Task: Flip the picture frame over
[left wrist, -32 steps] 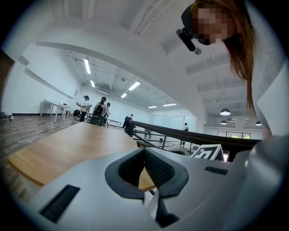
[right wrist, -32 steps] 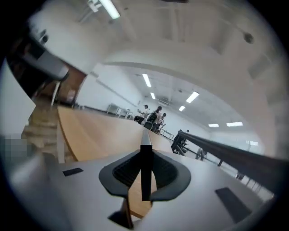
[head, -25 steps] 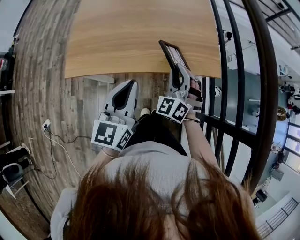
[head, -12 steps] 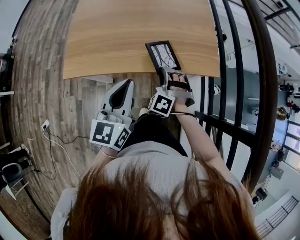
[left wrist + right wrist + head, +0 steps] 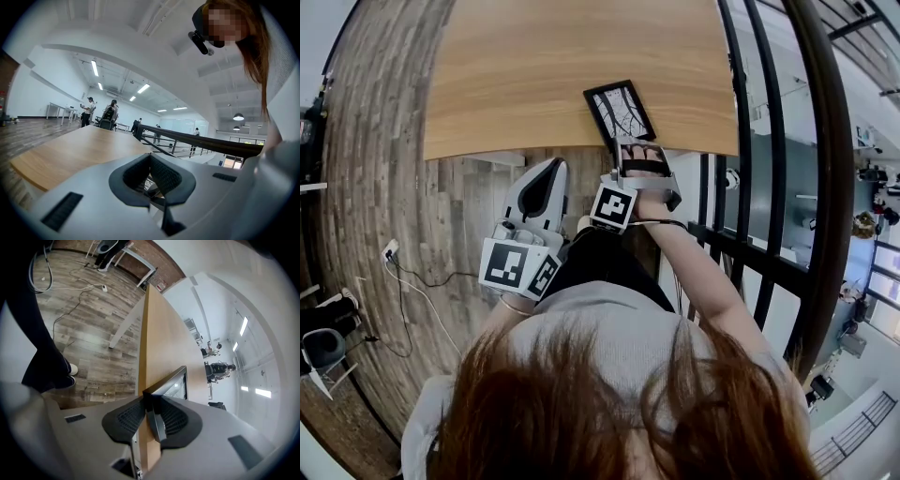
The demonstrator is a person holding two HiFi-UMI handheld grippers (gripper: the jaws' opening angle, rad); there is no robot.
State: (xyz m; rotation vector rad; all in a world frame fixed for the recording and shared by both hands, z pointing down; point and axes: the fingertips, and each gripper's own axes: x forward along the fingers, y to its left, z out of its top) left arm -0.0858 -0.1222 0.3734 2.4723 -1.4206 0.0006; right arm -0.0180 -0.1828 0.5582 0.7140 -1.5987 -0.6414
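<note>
Tipped down from upright, picture frame (image 5: 620, 111) faces up over table (image 5: 534, 75), just beyond right gripper (image 5: 151, 414) fingertips (image 5: 129, 419), we record these clamped on its edge, left gripper (image 5: 151, 177) closed, empty.

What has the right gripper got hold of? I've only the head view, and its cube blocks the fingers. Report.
Observer: In the right gripper view, the right gripper has its fingers shut on the picture frame's near corner, at the table's edge.
Operator: Now check the left gripper.
Observer: In the left gripper view, its fingers are together with nothing between them.
Operator: Say what it faces.
Observer: It points across the table, toward people standing far off in the room.
</note>
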